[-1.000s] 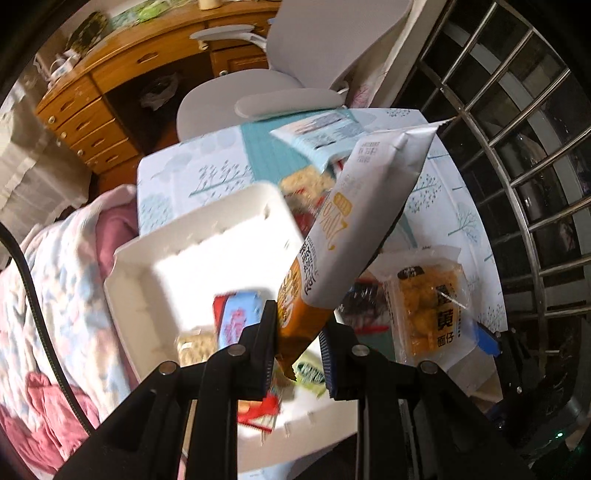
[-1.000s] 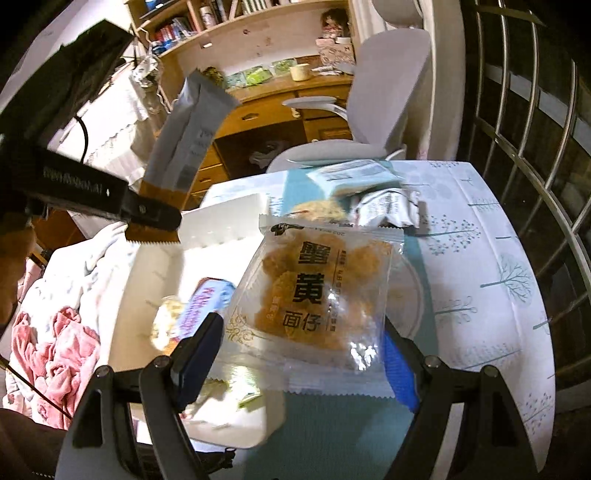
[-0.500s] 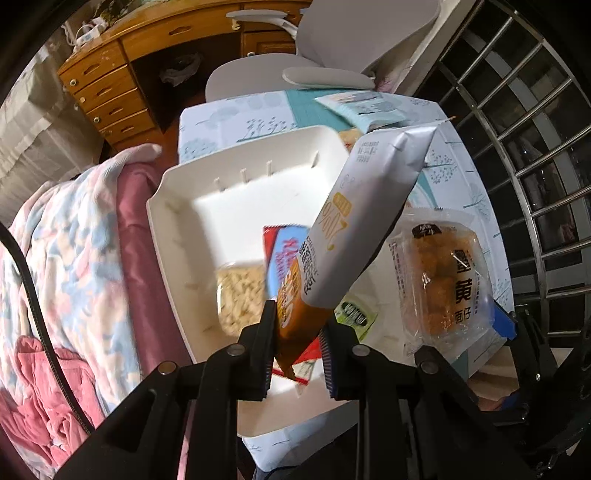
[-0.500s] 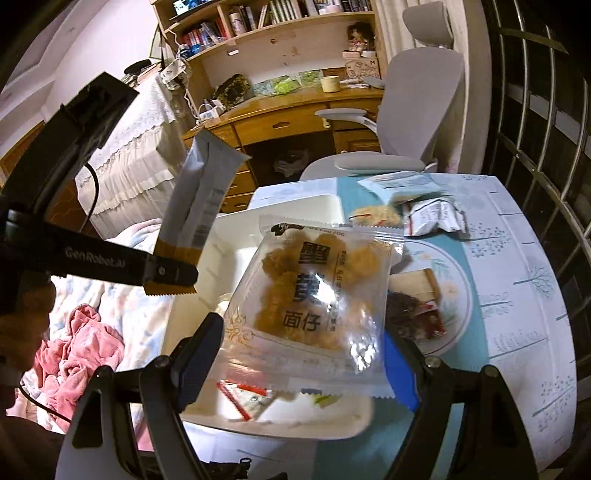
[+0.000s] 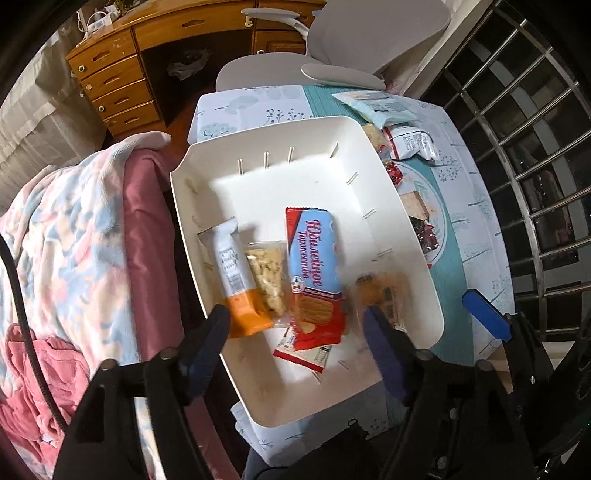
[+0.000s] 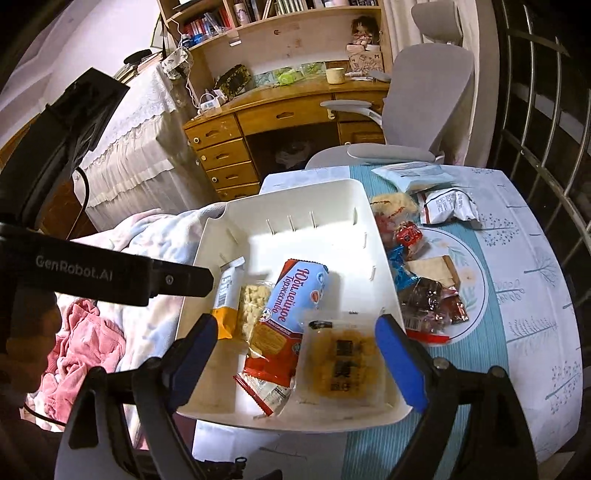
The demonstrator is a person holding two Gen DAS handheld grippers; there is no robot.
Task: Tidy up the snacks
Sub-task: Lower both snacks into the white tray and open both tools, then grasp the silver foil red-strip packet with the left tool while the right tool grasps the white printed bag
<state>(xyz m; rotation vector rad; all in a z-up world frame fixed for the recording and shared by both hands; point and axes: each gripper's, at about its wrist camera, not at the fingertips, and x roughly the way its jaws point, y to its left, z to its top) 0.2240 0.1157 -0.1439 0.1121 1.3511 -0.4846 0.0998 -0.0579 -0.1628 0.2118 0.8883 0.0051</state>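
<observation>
Loose snacks (image 6: 424,288) on tabletop plate (image 6: 476,295), right of bin (image 6: 391,291) | nearer right tongs (image 6: 291,365), widening, empty | left tongs (image 5: 295,339) opening, empty, over bin.

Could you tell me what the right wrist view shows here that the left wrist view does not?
Only the right wrist view shows the bookshelf, the cup on the desk, and the clear fried-snack pack sharply. Only the left wrist view shows the right gripper's blue pad from outside. Both show the white bin, the blue biscuit pack, the orange-ended bar and the grey chair.
</observation>
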